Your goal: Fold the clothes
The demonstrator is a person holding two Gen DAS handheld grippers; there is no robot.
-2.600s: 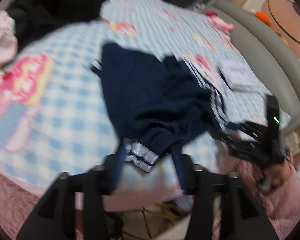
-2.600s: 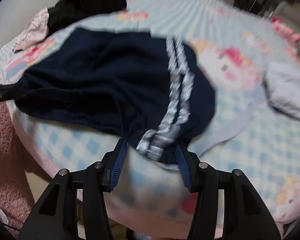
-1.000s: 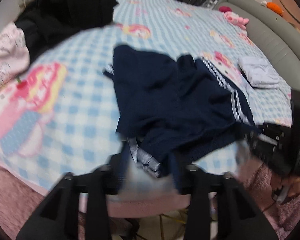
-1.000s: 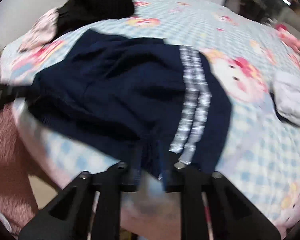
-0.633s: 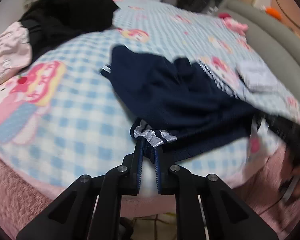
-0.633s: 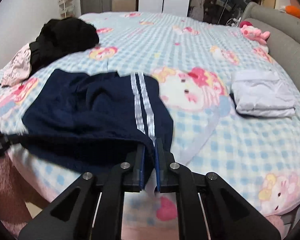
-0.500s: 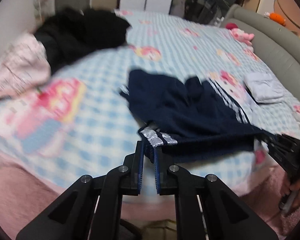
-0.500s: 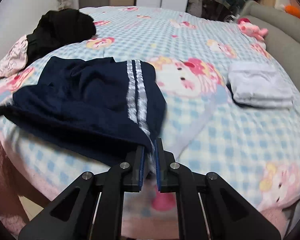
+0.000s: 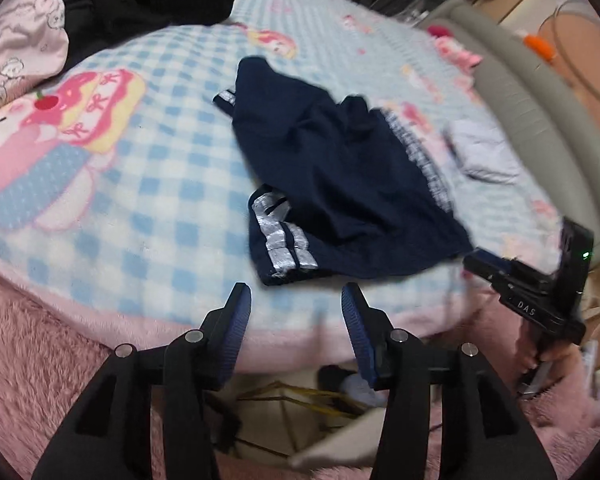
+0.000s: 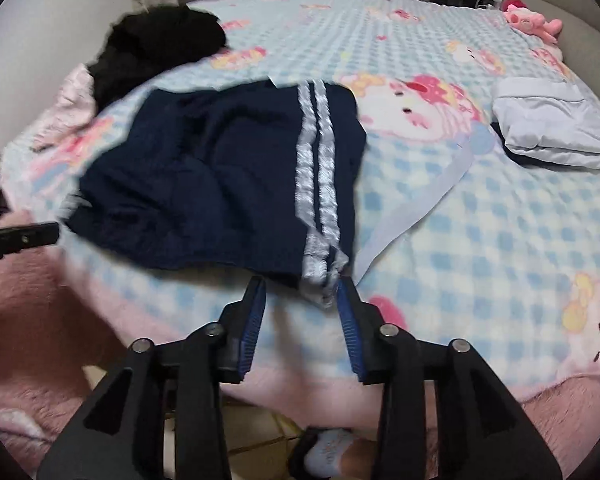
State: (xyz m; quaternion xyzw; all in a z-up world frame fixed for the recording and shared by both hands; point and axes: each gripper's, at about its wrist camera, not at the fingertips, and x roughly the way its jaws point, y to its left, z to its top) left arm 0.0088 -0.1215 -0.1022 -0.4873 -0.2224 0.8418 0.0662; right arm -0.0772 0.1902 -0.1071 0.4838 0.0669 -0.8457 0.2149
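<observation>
Tools point(image 9: 292, 304) point(image 10: 302, 294) — just short of shorts point(image 9: 340, 168)

The crumpled navy cloth shorts point(image 10: 220, 184) with shiny silver side stripes looked matt and knitted, the blue-checked cartoon blanket point(image 10: 500, 240) soft and fleecy, and the pink edge covering point(image 9: 28, 340) shaggy and plush.

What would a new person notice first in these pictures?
The navy shorts with two silver stripes, lying near the front edge of the checked cartoon blanket. Then the black clothes pile at the far left, and a folded white garment at the right.
</observation>
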